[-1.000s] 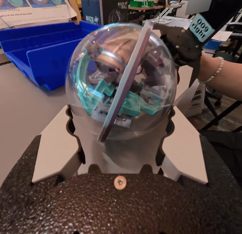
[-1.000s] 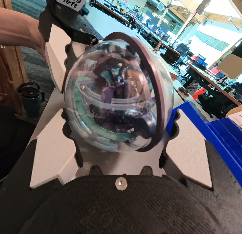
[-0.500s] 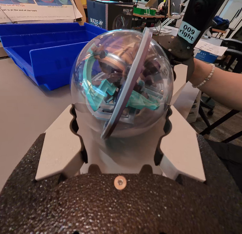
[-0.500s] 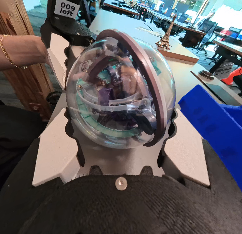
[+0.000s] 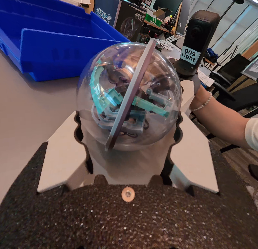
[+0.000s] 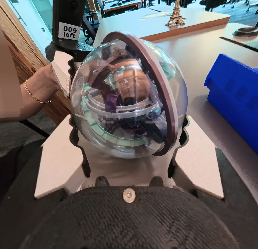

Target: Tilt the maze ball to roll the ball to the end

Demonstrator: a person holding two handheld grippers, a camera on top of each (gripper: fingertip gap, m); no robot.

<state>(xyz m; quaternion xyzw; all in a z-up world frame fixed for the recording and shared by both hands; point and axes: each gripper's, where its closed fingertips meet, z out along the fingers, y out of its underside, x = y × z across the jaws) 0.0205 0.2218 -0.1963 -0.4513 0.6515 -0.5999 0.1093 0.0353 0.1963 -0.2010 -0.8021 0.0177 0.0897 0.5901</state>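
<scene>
The maze ball (image 5: 129, 97) sits lifted above the pale grey bench (image 5: 27, 109), pinched between the left claw (image 5: 128, 130) and right claw (image 6: 129, 132), each holding it. A blue bin (image 5: 55, 47) rests far left; office desks fill the room beyond.

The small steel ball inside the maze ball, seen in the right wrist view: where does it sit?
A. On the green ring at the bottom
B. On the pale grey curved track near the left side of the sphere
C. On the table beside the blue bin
B: the steel ball rests on the grey track inside the maze ball.
</scene>
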